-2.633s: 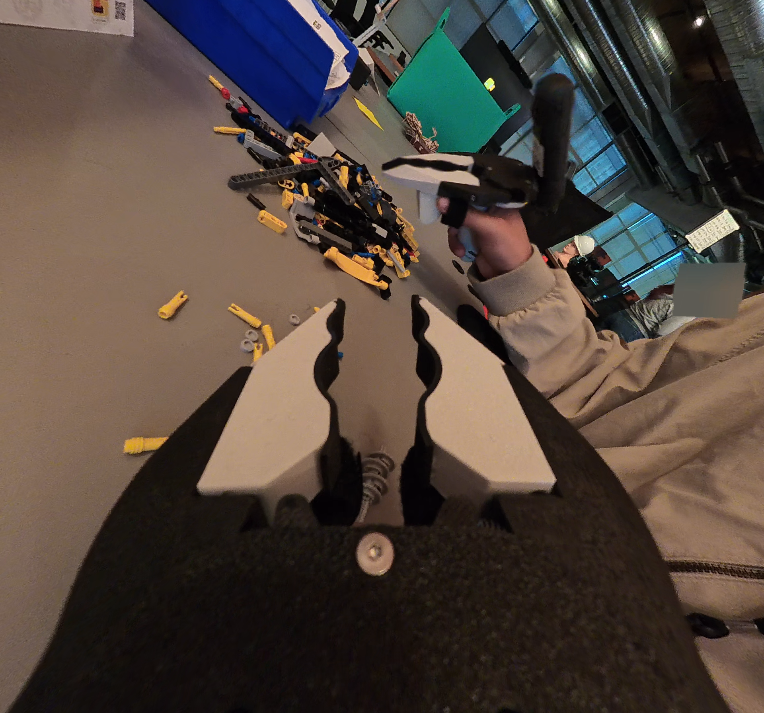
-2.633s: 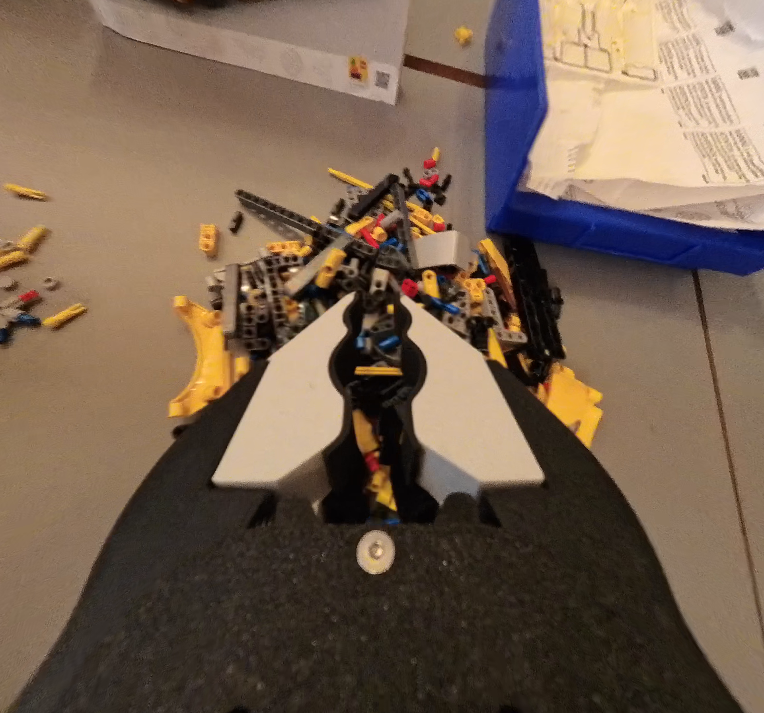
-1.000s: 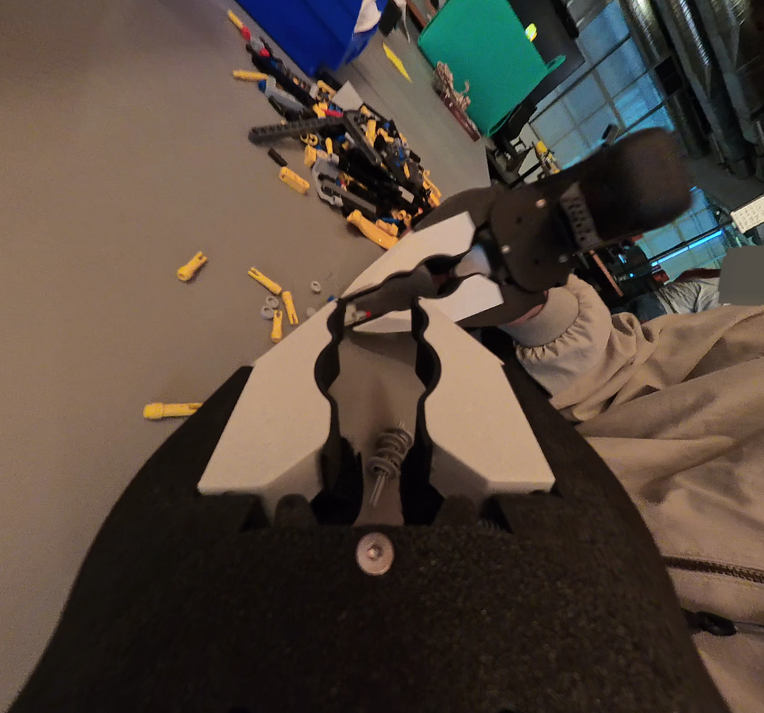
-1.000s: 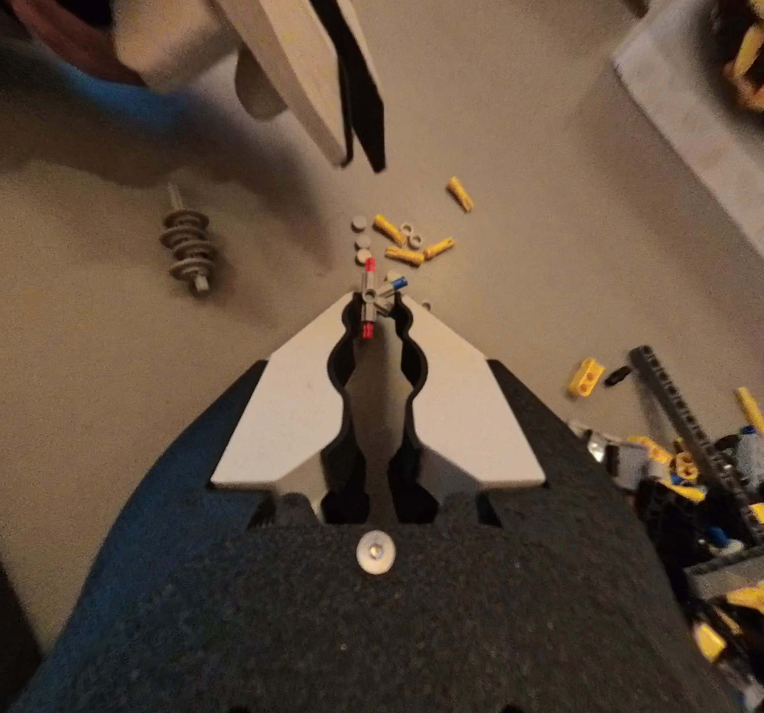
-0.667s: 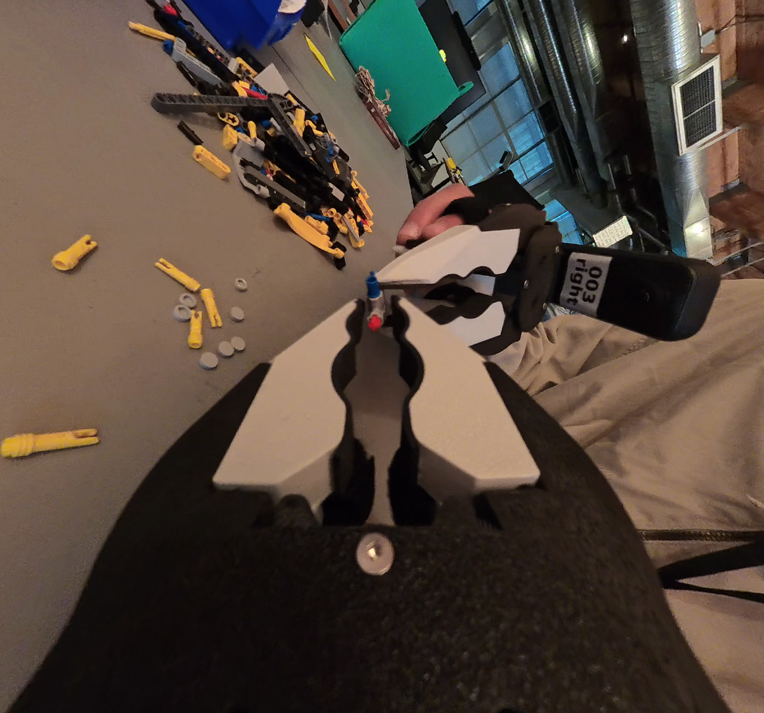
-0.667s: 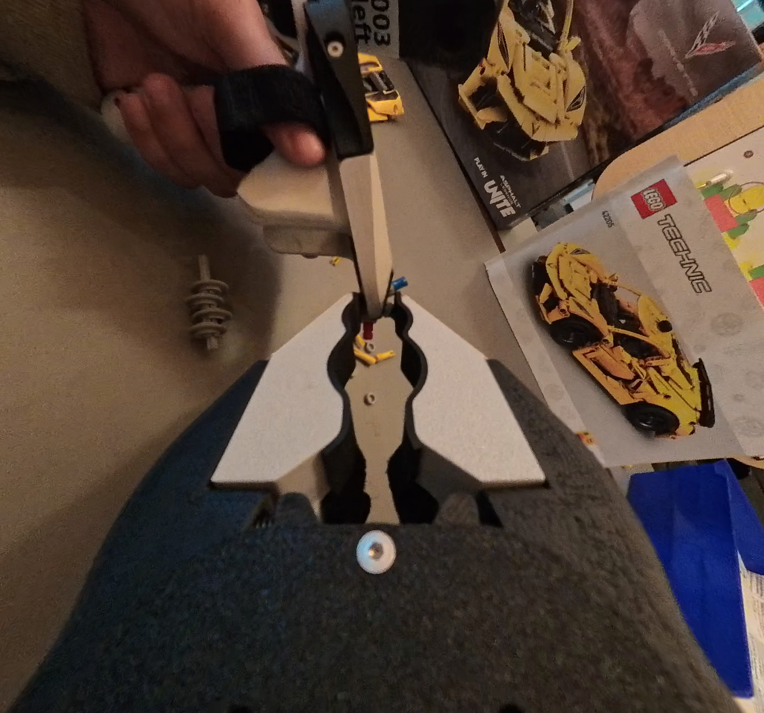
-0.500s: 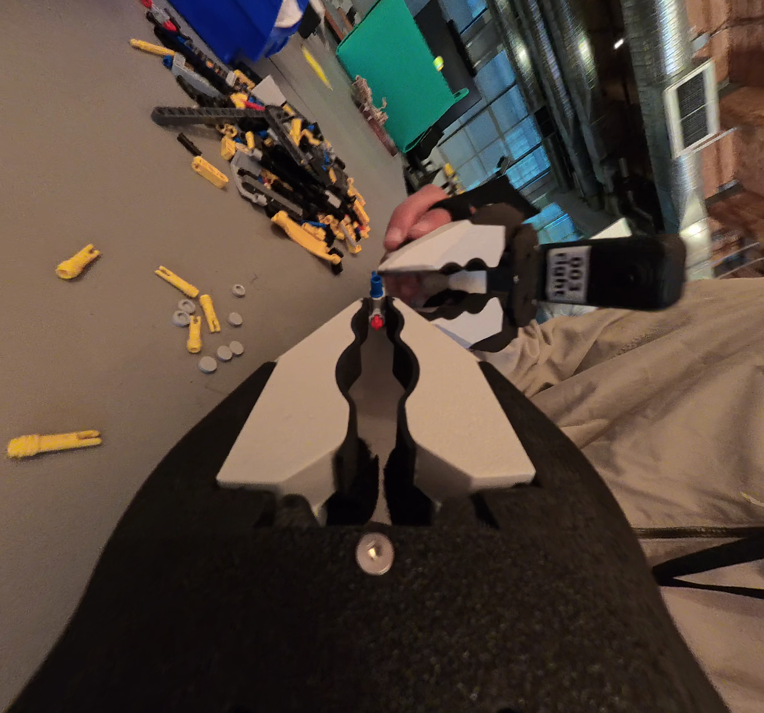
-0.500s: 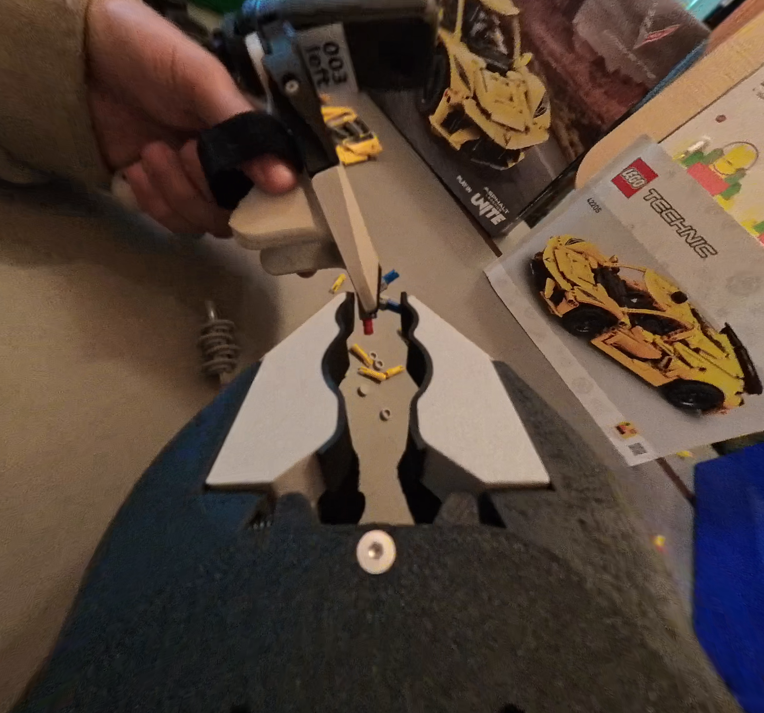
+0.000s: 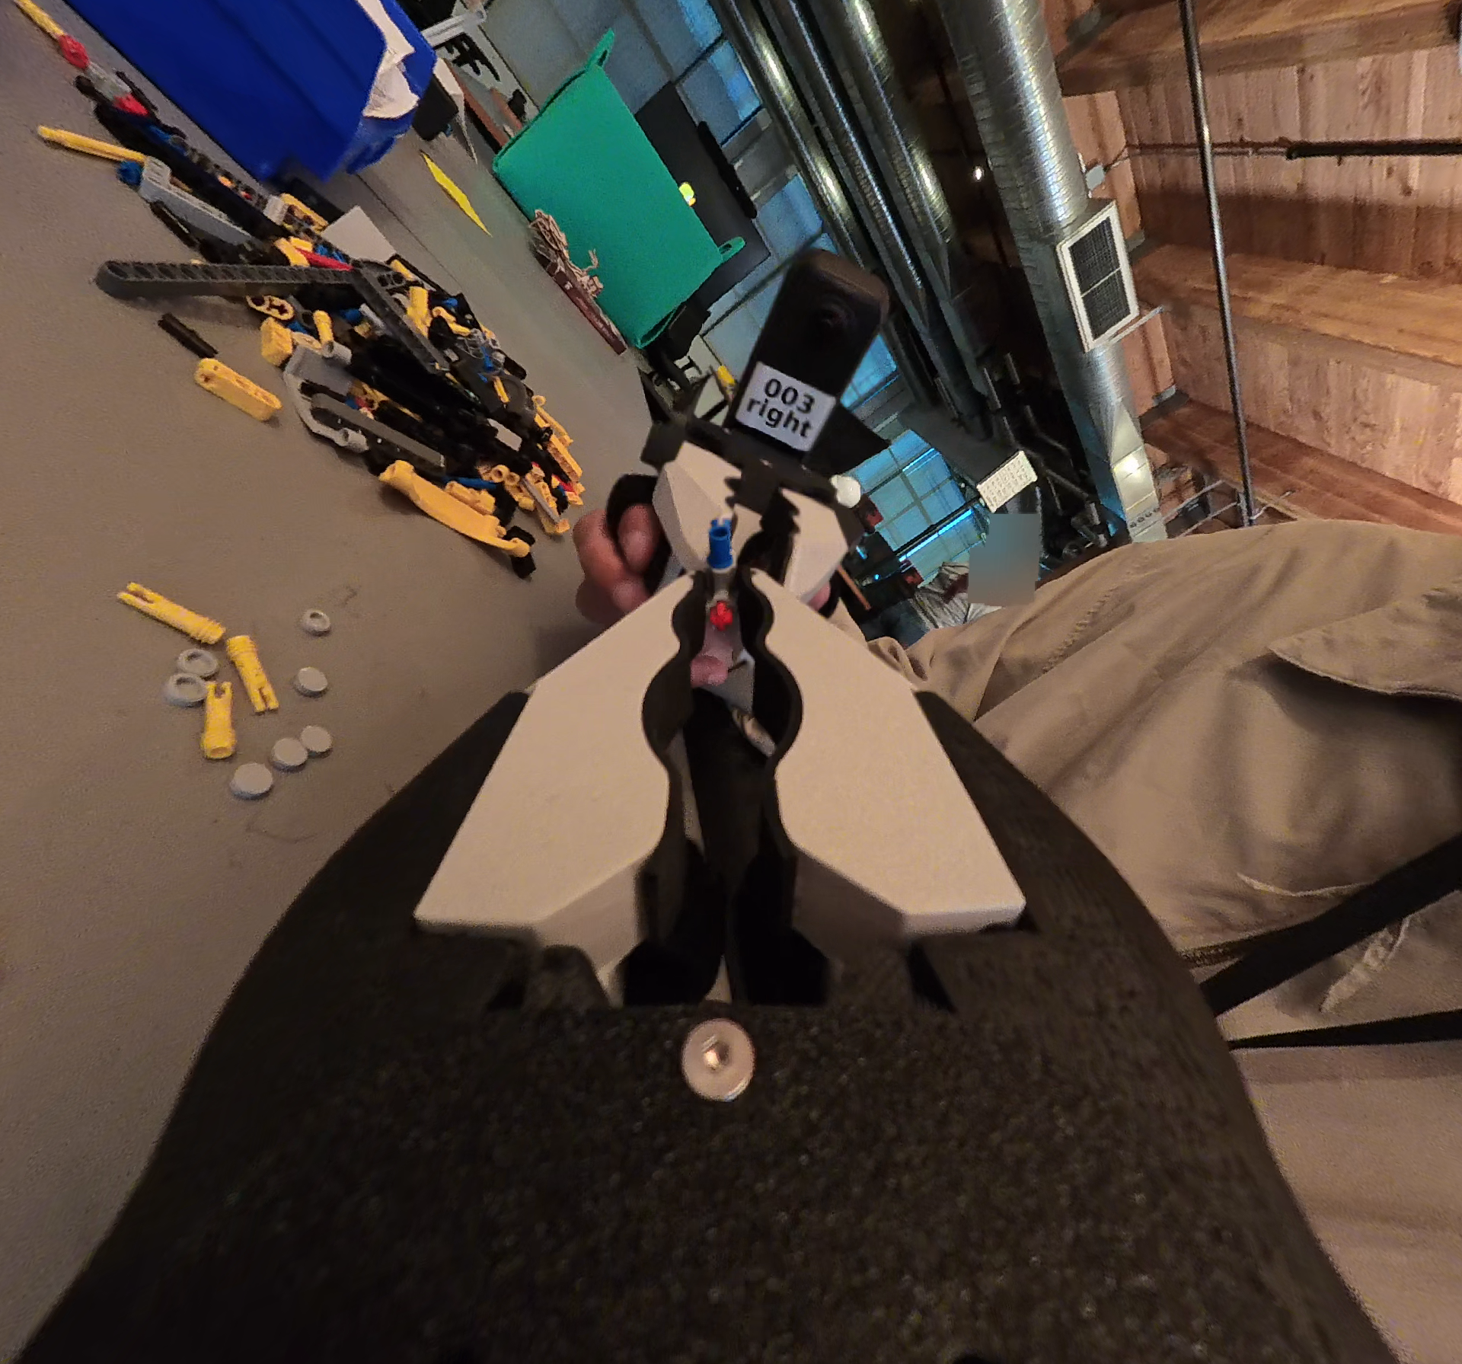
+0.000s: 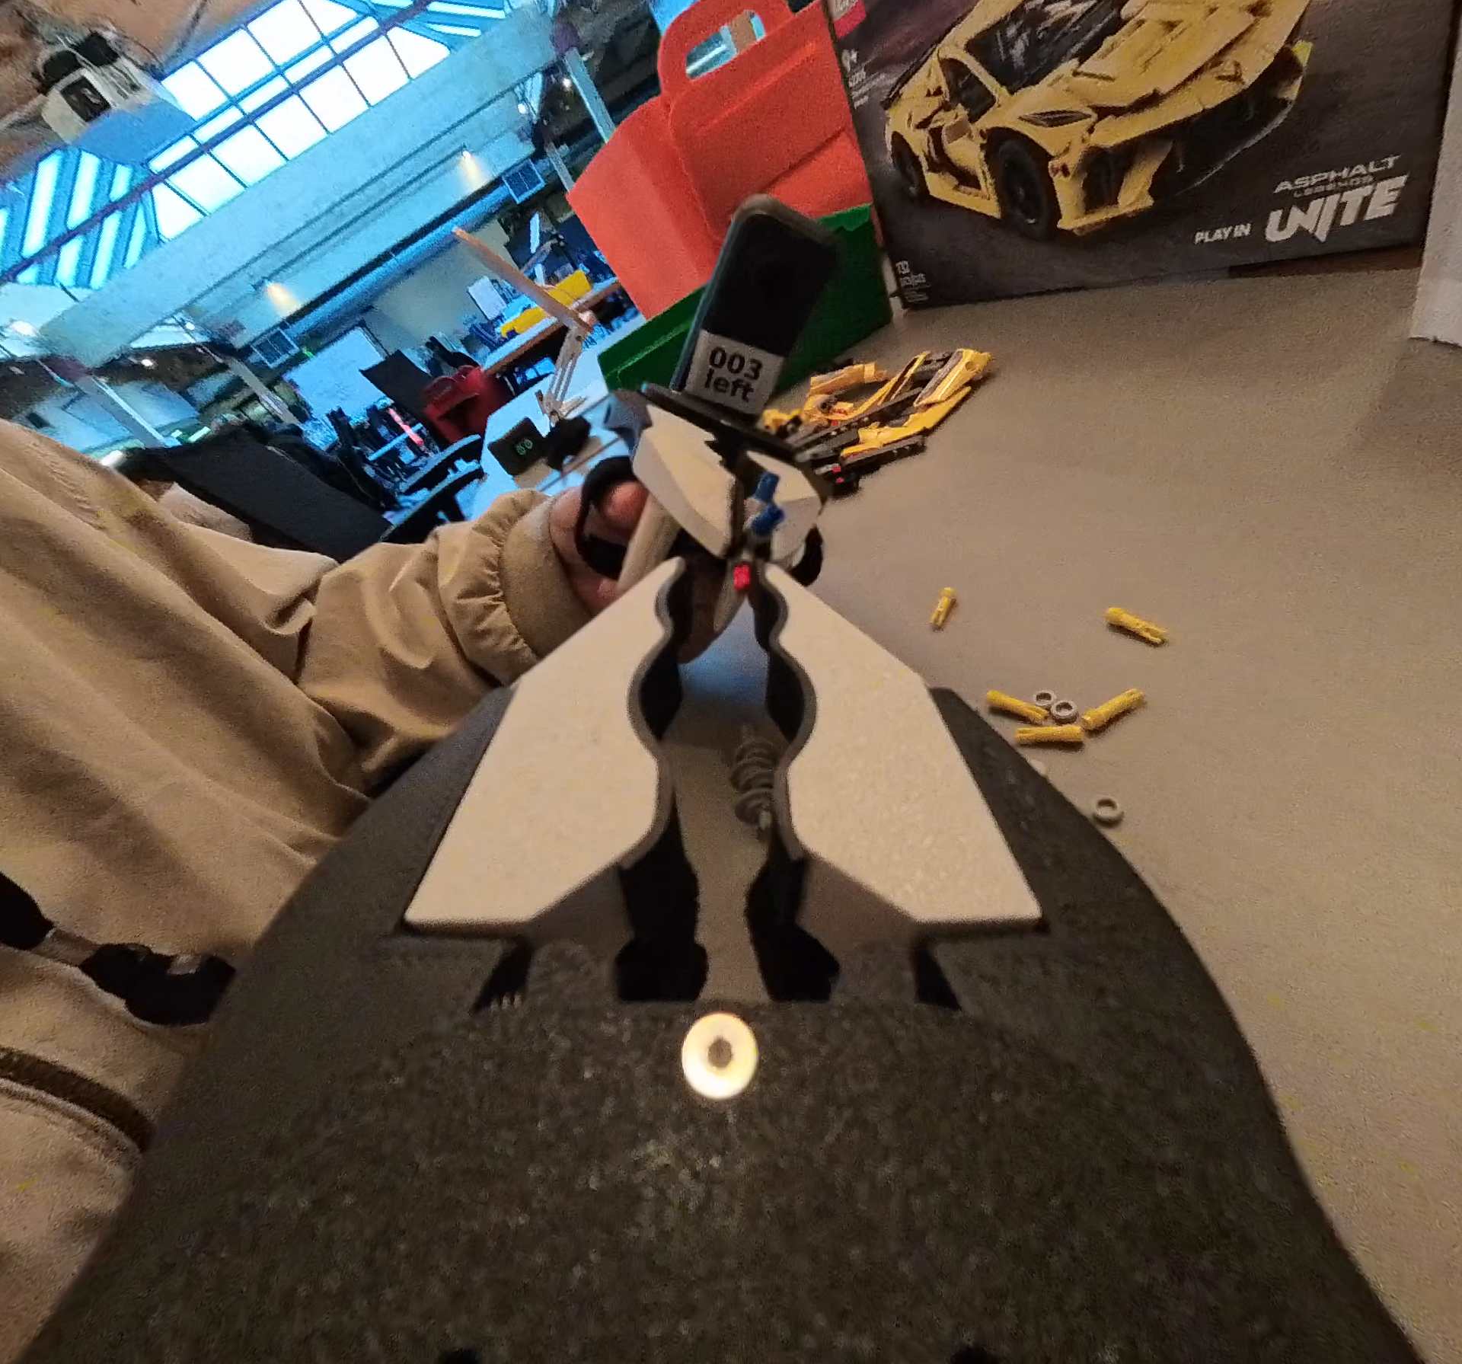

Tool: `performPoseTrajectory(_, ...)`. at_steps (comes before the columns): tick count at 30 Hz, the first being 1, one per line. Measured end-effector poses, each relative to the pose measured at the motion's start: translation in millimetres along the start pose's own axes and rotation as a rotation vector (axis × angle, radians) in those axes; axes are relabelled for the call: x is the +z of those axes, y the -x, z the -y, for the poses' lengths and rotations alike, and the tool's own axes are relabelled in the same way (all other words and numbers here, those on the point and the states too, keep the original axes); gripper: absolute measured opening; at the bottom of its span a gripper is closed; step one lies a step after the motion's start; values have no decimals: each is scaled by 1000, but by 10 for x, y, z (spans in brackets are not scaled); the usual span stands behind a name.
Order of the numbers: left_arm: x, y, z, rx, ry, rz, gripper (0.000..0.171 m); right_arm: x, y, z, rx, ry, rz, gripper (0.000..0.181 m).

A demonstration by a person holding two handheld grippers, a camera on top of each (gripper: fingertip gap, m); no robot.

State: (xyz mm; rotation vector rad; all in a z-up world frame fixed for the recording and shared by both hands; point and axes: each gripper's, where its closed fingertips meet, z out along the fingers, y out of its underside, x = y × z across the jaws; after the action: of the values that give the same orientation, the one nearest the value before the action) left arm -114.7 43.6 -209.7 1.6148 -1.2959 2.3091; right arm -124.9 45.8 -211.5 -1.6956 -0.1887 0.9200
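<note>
Both grippers meet tip to tip in mid-air above the table (image 9: 119, 519), at centre frame in each view. The left gripper (image 9: 718, 594) is clamped on a small grey connector with red and blue pins (image 9: 720, 614). The right gripper (image 10: 721, 578) has its fingers slightly apart about the same piece; whether they press on it cannot be told. Loose yellow pins and grey bushes (image 9: 237, 685) lie at left, and a pile of black, grey and yellow building pieces (image 9: 411, 376) further up. At upper left, the blue bin (image 9: 198, 36) holds white paper sheets (image 9: 372, 36). What the green container (image 9: 601, 202) holds is hidden, likewise the red carrier (image 10: 736, 163) at the top centre of the right wrist view.
</note>
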Motion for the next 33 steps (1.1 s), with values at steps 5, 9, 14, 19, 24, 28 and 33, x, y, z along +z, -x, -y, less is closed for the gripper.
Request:
performPoseTrajectory(5, 23, 2, -32, 11, 15, 4, 7, -16, -4, -22, -20, 20, -12, 7)
performPoseTrajectory(9, 41, 18, -41, -20, 6, -6, 7, -36, -38, -31, -53, 25, -44, 2)
performPoseTrajectory(14, 33, 61, -41, -38, 4, 8, 7, -53, -98, -90, -121, 67, -96, 11)
performPoseTrajectory(19, 58, 120, -130, 13, 64, 69, 7, -29, -135, -236, -212, 175, -137, 5)
performPoseTrajectory(24, 81, 285, -279, 107, 167, 203, 7, -74, -272, -442, -480, 450, -296, 3)
performPoseTrajectory(28, 68, 384, -349, 191, 235, 301, 7, -79, -370, -540, -711, 629, -421, 3)
performPoseTrajectory(33, 34, 263, -360, 289, 300, 285, 7, -80, -262, -508, -653, 581, -329, 3)
